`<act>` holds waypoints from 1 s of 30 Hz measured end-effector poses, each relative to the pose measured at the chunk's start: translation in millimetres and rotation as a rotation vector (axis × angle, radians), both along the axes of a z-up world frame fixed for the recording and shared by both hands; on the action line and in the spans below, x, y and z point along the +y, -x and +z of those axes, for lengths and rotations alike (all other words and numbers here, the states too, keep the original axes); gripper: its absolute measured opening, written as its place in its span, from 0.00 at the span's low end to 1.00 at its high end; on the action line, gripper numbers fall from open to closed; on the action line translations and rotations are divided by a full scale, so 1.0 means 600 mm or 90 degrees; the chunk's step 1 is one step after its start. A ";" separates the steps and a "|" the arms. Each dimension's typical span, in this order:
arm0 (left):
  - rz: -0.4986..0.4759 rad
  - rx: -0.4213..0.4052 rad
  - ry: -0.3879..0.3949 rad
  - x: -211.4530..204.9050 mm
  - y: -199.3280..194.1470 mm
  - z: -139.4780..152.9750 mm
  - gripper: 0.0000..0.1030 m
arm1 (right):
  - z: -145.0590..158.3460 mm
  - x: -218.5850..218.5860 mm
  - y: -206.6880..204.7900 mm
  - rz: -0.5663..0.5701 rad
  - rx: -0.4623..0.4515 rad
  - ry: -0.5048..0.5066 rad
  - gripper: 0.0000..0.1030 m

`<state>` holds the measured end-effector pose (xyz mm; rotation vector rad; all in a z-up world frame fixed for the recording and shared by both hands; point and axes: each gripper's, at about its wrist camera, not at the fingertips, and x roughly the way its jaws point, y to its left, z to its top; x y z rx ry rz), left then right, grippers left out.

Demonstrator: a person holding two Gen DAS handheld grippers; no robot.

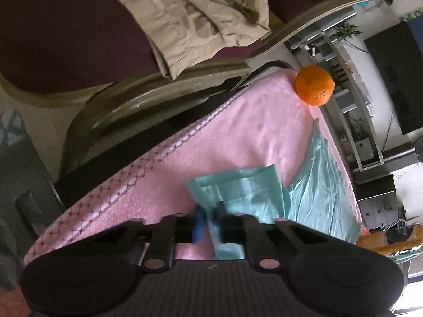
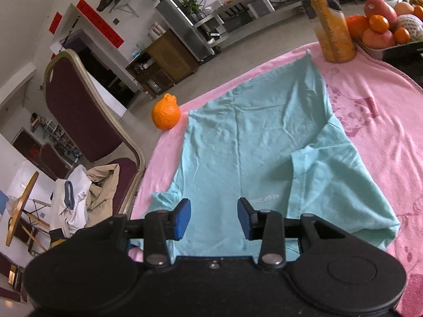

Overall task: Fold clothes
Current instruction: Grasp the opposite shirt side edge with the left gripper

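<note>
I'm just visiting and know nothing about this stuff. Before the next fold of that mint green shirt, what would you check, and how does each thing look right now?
1. Left gripper shut on the mint shirt: ok, cloth is pinched between its pads.
2. Right gripper free of cloth: ok, jaws open above the shirt, nothing between them.
3. Shirt lying flat: not ok, one side is already folded over and wrinkled.
4. Orange clear of the shirt: not ok, it sits right beside the shirt's corner.
5. Yellow cylinder clear of the shirt: cannot tell, it stands very near the far corner.
</note>
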<state>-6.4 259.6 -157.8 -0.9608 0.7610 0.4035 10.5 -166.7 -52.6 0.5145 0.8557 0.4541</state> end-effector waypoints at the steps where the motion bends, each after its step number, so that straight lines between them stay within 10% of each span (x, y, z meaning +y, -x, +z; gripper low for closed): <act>1: -0.005 -0.008 -0.023 -0.004 0.002 0.008 0.00 | -0.001 -0.010 0.003 -0.004 0.004 -0.006 0.37; 12: -0.231 -0.048 -0.597 -0.255 -0.025 0.115 0.00 | -0.082 -0.147 0.024 -0.058 0.055 -0.105 0.41; 16: -0.435 -0.056 -0.849 -0.411 -0.025 0.086 0.01 | -0.136 -0.192 0.012 -0.078 0.130 -0.200 0.41; 19: -0.613 -0.025 -0.947 -0.487 0.004 0.033 0.16 | -0.153 -0.212 0.011 -0.092 0.153 -0.230 0.43; 22: -0.653 0.005 -0.938 -0.496 0.031 0.015 0.17 | -0.151 -0.222 0.013 -0.099 0.145 -0.234 0.49; 30: -0.382 -0.023 -0.565 -0.303 0.050 0.117 0.33 | -0.147 -0.231 0.011 -0.120 0.127 -0.241 0.51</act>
